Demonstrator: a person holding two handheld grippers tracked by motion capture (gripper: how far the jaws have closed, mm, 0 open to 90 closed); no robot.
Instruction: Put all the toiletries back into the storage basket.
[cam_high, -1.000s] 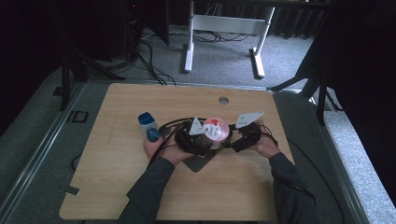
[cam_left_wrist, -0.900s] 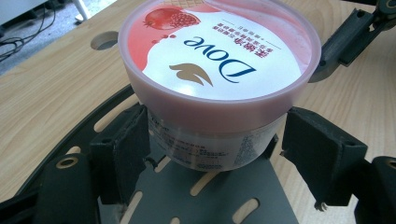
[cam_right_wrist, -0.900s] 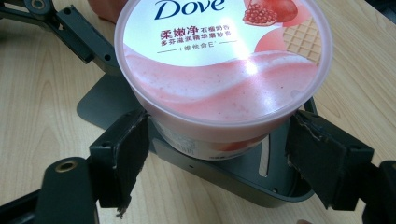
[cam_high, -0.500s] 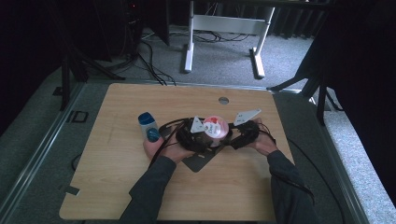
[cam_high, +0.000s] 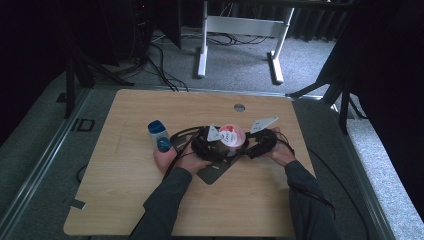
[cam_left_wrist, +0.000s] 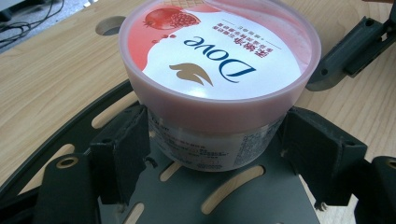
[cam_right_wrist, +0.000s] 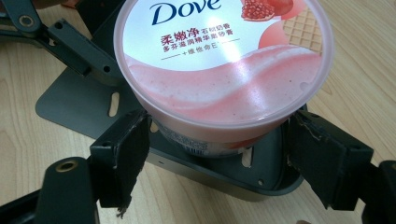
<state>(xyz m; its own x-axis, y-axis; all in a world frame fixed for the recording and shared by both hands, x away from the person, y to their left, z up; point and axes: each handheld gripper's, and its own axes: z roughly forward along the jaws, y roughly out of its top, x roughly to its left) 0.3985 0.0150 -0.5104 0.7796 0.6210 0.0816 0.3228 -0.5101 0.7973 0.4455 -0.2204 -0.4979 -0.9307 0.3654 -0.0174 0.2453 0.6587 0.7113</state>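
A round Dove tub (cam_high: 232, 135) with a pink and white lid stands on a dark grey slotted plate (cam_high: 212, 172) in the middle of the table. My left gripper (cam_high: 220, 145) comes at it from the left. In the left gripper view the black jaws (cam_left_wrist: 215, 154) press on both sides of the tub (cam_left_wrist: 219, 60) below its lid. My right gripper (cam_high: 250, 145) reaches in from the right. Its jaws (cam_right_wrist: 219, 158) stand around the tub (cam_right_wrist: 224, 70), with a gap at the right jaw.
A bottle (cam_high: 160, 137) with a blue cap stands just left of the person's left hand. A round hole (cam_high: 239, 107) sits in the wooden table (cam_high: 125, 200) behind the tub. Cables trail from both grippers across the plate (cam_right_wrist: 74, 102). Table legs stand on the floor beyond.
Hardly anything has moved; both grippers stay at the tub, with only a slight shift of the hands.
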